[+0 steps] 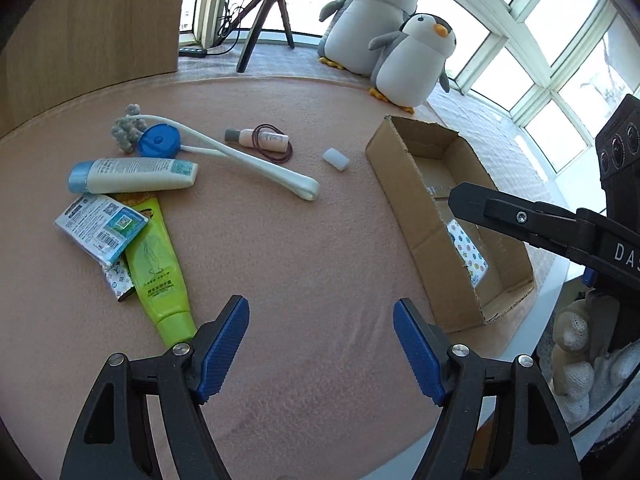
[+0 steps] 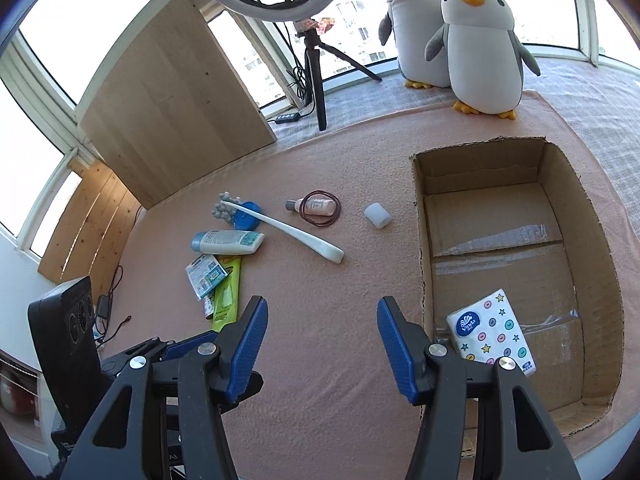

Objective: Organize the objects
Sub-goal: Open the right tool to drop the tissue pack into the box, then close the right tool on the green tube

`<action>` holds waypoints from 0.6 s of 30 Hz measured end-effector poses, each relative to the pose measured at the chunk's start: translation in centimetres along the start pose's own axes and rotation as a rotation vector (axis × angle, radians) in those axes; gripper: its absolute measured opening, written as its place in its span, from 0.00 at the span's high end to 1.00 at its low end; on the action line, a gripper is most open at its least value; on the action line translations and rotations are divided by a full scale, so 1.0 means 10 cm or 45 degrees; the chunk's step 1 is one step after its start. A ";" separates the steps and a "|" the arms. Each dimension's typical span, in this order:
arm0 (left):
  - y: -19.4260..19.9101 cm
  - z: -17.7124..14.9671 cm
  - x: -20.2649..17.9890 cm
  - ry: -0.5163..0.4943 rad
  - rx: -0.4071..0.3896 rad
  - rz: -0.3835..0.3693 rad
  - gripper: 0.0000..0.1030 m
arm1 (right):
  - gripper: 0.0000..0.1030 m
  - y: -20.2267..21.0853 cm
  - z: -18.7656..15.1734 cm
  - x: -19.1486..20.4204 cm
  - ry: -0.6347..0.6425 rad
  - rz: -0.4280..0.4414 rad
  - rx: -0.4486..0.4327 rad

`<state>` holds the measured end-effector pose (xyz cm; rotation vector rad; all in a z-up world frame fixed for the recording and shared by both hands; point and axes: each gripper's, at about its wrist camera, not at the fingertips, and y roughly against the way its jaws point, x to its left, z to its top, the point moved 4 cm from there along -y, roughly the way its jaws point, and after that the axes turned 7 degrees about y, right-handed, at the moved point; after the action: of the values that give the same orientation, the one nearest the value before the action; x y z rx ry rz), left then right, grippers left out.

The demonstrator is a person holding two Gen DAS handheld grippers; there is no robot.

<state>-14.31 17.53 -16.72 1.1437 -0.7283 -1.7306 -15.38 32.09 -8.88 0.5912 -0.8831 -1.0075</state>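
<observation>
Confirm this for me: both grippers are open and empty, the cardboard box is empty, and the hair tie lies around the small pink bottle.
One part is wrong: the cardboard box is not empty. The right wrist view shows a tissue pack lying in its near end. The rest holds: the left gripper and right gripper are open and empty, and the hair tie lies around the small pink bottle.

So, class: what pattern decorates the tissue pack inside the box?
Coloured dots and stars on white tissue pack; clearest in the right wrist view.
</observation>
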 end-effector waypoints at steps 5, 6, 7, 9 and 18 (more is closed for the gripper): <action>0.12 -0.04 0.46 0.093 -0.017 0.058 0.25 | 0.48 -0.15 0.02 0.23 0.020 0.048 -0.006; 0.14 -0.05 0.54 0.106 -0.025 0.073 0.25 | 0.48 -0.18 0.03 0.27 0.018 0.066 -0.011; 0.17 -0.06 0.62 0.113 -0.032 0.087 0.25 | 0.48 -0.21 0.03 0.30 0.013 0.081 -0.015; 0.23 -0.07 0.78 0.130 -0.045 0.117 0.25 | 0.48 -0.28 0.03 0.36 0.004 0.098 -0.008; 0.42 -0.12 1.33 0.197 -0.076 0.167 0.25 | 0.48 -0.62 0.02 0.58 0.018 0.144 0.091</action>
<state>-13.84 3.69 -18.77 1.1487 -0.6382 -1.5263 -16.98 24.22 -11.52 0.6014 -0.9324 -0.8719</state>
